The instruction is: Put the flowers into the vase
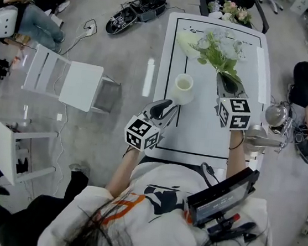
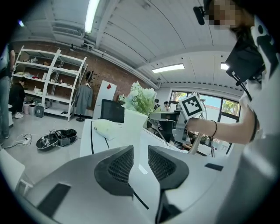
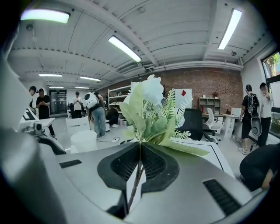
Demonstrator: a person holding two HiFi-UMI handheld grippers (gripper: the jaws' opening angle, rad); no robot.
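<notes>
A cream-white vase (image 1: 183, 89) stands upright on the white table (image 1: 197, 136), left of its middle. My left gripper (image 1: 169, 105) sits just in front of the vase, open, with nothing between its pads. In the left gripper view the vase (image 2: 134, 123) rises just beyond the parted jaws of my left gripper (image 2: 140, 151). My right gripper (image 1: 228, 83) is lifted over the table's right side and shut on the stems of a bunch of green-and-white flowers (image 1: 218, 48). In the right gripper view the stems run down between the jaws of my right gripper (image 3: 140, 148), the flowers (image 3: 151, 111) fan out above, and the vase (image 3: 84, 141) stands off to the left.
A pale green bundle (image 1: 188, 42) lies on the table's far left part. A black chair (image 1: 229, 6) with more flowers stands beyond the far end. White chairs (image 1: 65, 78) are on the floor at left and a metal stand (image 1: 276, 117) at the right edge. Several people are around.
</notes>
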